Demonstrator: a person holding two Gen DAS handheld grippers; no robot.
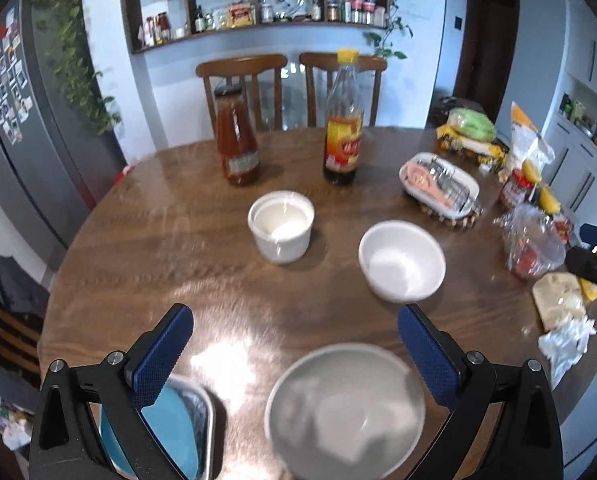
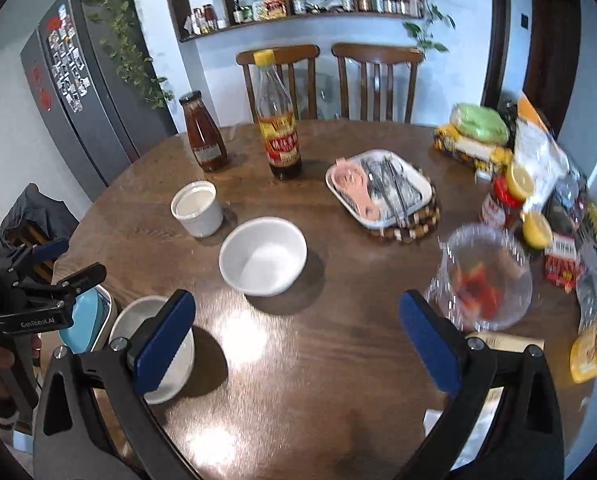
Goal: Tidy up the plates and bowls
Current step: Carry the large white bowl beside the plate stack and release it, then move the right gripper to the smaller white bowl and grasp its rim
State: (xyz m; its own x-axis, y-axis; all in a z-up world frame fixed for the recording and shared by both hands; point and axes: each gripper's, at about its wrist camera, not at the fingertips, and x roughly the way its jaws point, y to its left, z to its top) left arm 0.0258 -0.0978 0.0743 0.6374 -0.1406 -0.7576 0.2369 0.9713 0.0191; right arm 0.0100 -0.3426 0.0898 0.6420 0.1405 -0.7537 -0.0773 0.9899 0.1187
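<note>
bowls sit apart on your round wooden table (image 1: 138, 248): a grey bowl (image 1: 344, 408) at the near edge, a white bowl (image 1: 401, 261) farther in toward the middle, and a white straight-sided cup (image 1: 281, 225) to its left and a little farther. a blue plate (image 1: 170, 428) lies in a metal tray (image 1: 208, 408) at the near left edge, just left of the grey bowl. your left gripper (image 1: 294, 356) hangs over the grey bowl with jaws spread wide and nothing between the pads. your right gripper (image 2: 296, 336) is spread wide too, over bare wood, holding nothing. far behind stand a red sauce bottle (image 1: 237, 140) and a dark sauce bottle (image 1: 343, 120); a dish of utensils (image 1: 438, 184) sits far right.
</note>
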